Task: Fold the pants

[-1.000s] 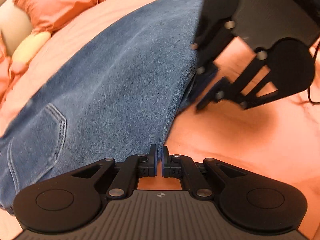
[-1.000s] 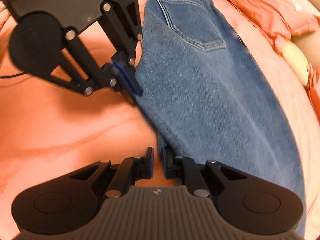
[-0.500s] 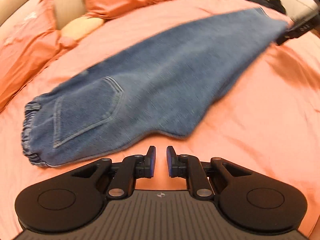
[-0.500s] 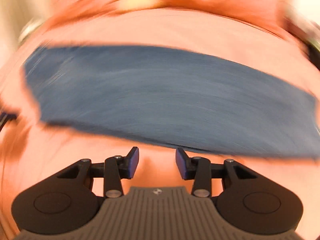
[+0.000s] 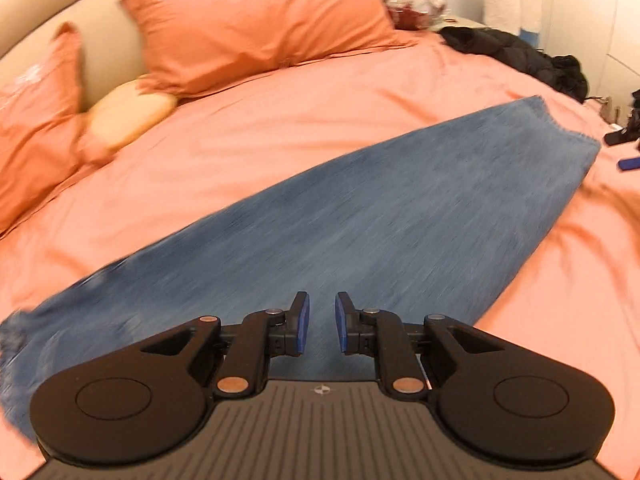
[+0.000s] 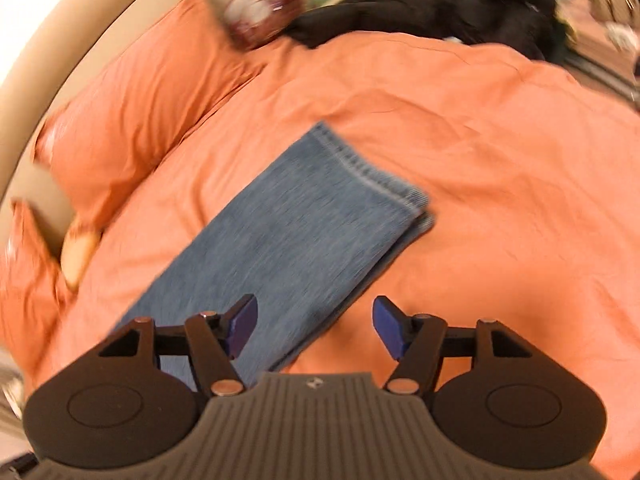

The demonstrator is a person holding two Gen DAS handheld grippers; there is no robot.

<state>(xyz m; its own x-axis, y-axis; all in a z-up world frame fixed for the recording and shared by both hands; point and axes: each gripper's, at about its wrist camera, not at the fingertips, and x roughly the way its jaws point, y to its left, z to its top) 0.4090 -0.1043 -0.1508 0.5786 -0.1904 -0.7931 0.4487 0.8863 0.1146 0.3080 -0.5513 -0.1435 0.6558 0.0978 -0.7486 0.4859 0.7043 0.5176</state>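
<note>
My left gripper (image 5: 322, 322) has parted slightly, my right gripper (image 6: 314, 330) has spread wide, both empty. The jeans (image 5: 360, 232) look heavy, limp denim; I'd pinch the far hem (image 6: 372, 168).

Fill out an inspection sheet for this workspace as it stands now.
Surface: bed with orange cover, lightly wrinkled.
Job's things: jeans lie flat, legs stacked one on the other; leg hems aligned.
Clutter: black garment at far edge; orange pillows; small yellow cushion.
Grippers: left gripper slightly open, empty, above the jeans; right gripper open wide, jaws just opening, gripping nothing.
Cables: nothing seen.
Surroundings: beige headboard; blurred items on a bedside surface.
</note>
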